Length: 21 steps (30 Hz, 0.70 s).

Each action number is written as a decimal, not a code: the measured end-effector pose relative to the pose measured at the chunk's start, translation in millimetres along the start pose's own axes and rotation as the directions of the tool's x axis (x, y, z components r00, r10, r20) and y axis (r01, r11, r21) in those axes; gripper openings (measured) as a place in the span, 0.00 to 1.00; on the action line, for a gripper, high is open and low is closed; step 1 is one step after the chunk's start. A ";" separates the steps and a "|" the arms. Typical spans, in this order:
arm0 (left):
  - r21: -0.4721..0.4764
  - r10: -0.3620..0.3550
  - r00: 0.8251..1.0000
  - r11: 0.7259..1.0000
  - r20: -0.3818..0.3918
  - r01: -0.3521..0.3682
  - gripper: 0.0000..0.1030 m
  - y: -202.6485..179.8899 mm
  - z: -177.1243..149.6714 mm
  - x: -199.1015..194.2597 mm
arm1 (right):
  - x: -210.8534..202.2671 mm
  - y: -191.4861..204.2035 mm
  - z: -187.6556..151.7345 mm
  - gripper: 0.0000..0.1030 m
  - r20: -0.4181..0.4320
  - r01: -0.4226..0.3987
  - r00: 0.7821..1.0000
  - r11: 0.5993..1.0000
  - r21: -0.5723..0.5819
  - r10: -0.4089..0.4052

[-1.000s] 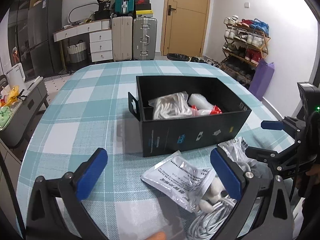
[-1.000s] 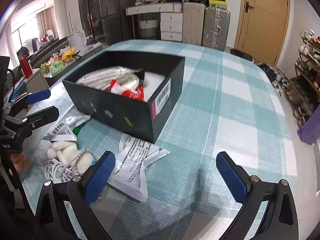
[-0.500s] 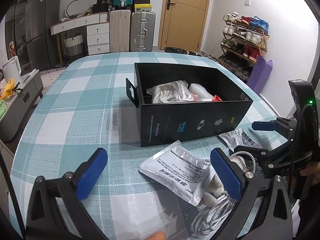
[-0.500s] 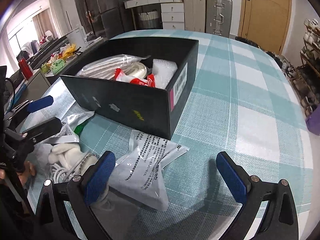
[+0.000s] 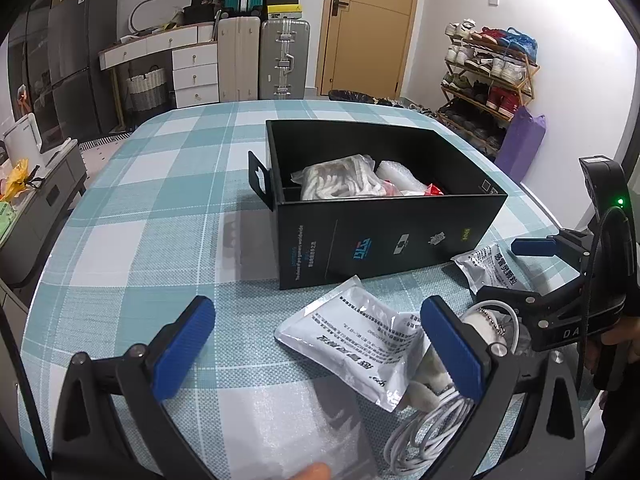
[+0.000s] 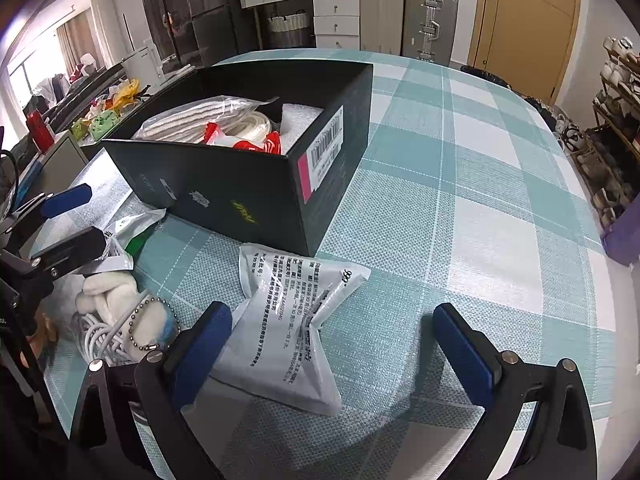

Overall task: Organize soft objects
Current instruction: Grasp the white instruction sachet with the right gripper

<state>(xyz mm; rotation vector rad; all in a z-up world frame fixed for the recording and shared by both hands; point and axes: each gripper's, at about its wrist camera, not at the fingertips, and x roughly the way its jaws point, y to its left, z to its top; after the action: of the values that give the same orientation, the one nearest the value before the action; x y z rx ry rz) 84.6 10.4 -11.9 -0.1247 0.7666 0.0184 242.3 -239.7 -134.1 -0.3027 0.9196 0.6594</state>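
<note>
A: Where are we? I've got both claws over the near edge of the tabletop.

B: Box count first. The black box sits mid-table, and it already holds a bagged white rope bundle, bubble wrap and something red.

A: So partly done, I'd say. Still out, by the near edge: the printed white pouch, a second, smaller pouch, a fuzzy white plush on a bead chain, and a white cable.

B: Claw state?

A: My right gripper is spread wide with nothing in it, the pouch lying between its fingers. My left gripper is wide too, holding nothing.

B: Four items left, then.
</note>
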 end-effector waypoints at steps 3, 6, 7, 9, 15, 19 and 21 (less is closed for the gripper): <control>0.002 0.002 1.000 1.000 -0.003 -0.002 1.00 -0.4 -0.1 0.6 | 0.7 5.1 -0.8 0.98 0.013 0.014 1.000 1.000 -0.020 -0.013; 0.004 0.003 1.000 1.000 -0.002 -0.003 1.00 -1.3 -0.2 0.5 | -0.7 11.3 -2.3 0.87 0.017 -0.009 1.000 0.999 -0.037 0.010; 0.005 0.004 1.000 1.000 -0.002 -0.004 1.00 -1.6 -0.4 0.4 | -1.7 12.7 -2.2 0.85 0.026 -0.016 1.000 0.999 -0.044 0.017; 0.006 0.004 1.000 1.000 -0.004 -0.004 1.00 -2.0 -0.7 0.3 | -3.9 14.4 -2.2 0.73 0.030 -0.029 0.999 0.998 -0.058 0.030; 0.009 0.006 1.000 1.000 -0.006 -0.006 1.00 -2.3 -1.2 -0.2 | -7.7 13.4 -3.9 0.51 0.030 -0.062 0.997 0.995 -0.077 0.064; 0.007 0.005 1.000 1.000 -0.008 -0.005 1.00 -2.5 -1.6 -0.6 | -9.1 10.8 -3.4 0.42 0.031 -0.073 0.997 0.994 -0.082 0.076; 0.009 0.011 1.000 1.000 -0.011 -0.011 1.00 -3.1 -1.8 -0.9 | -12.2 9.8 -4.4 0.38 0.038 -0.077 0.996 0.993 -0.089 0.081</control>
<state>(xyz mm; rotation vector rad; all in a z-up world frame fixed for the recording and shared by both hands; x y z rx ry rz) 82.9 7.2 -12.2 -0.1117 0.7780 0.0248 228.0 -239.2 -126.5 -0.3306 0.8675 0.7780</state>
